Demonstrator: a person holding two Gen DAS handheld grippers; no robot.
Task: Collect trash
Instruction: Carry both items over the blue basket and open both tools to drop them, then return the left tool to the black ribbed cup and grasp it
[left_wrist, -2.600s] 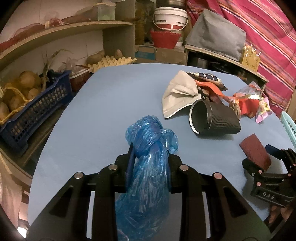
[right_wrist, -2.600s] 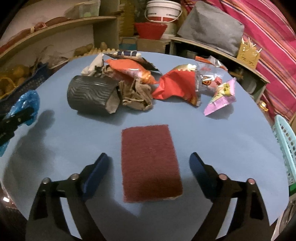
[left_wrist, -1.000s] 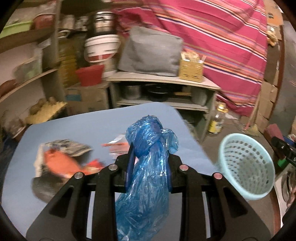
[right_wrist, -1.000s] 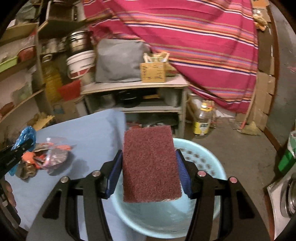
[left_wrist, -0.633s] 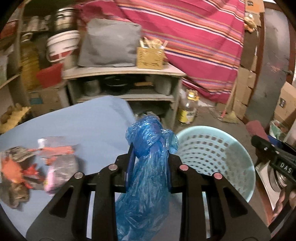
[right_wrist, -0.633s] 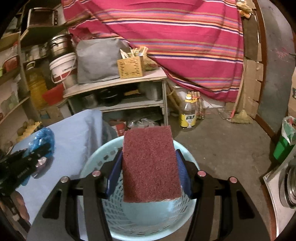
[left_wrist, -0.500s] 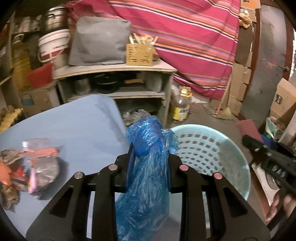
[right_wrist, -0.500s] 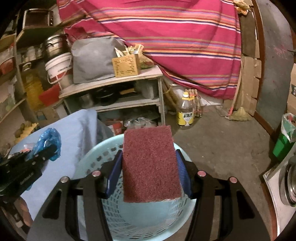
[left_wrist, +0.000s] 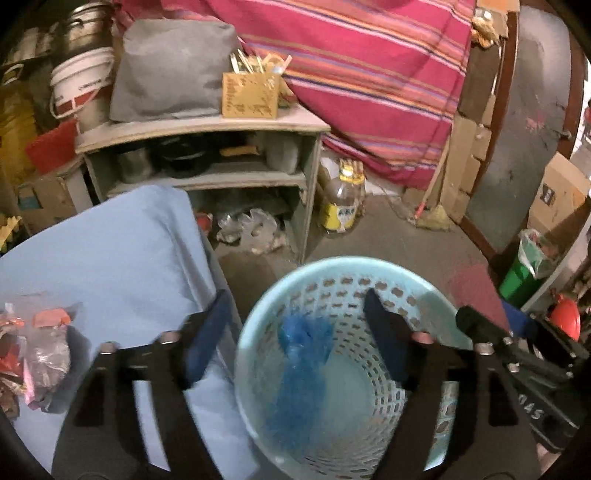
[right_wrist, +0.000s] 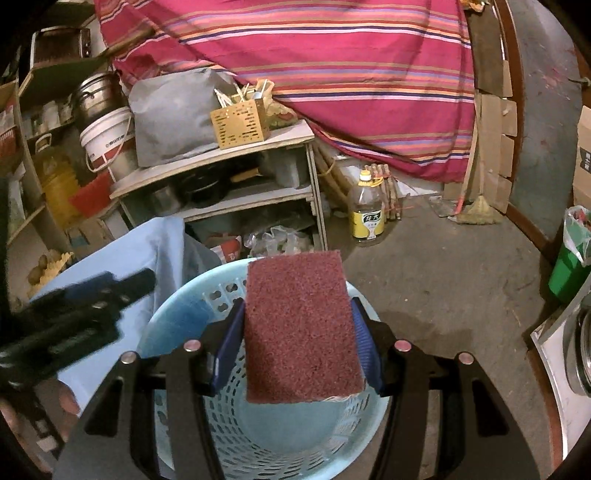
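The left hand-held gripper (left_wrist: 295, 332) hangs above the light-blue perforated plastic basket (left_wrist: 417, 284), its blue-padded jaws opening and already wide apart. Between them, but touched by neither pad, the crumpled blue plastic bag (left_wrist: 301, 354) shows as a blur inside the basket's mouth; whether it has reached the bottom cannot be told.

The right hand-held gripper (right_wrist: 297, 347) is clamped on the maroon rectangular scouring pad (right_wrist: 301, 328), its two blue pads pressing the long edges, and holds it flat over the same basket, near the rim. In the left wrist view that gripper and its pad appear at the basket's right edge; in the right wrist view the left gripper juts in from the left, with part of a hand (right_wrist: 66, 402) below it.

Just left of the basket lies the tabletop (left_wrist: 110, 251) under a pale blue cloth, with a small heap of crumpled wrappers (left_wrist: 40, 343) at its far left.

Beyond stands a grey wooden shelf unit (left_wrist: 207, 129) carrying a grey cushion (left_wrist: 170, 70) and a yellow perforated box (left_wrist: 249, 94). A clear oil bottle with a yellow label (left_wrist: 341, 203) stands on the concrete floor (right_wrist: 443, 266) beside it. Behind hangs a red striped cloth (right_wrist: 332, 66).
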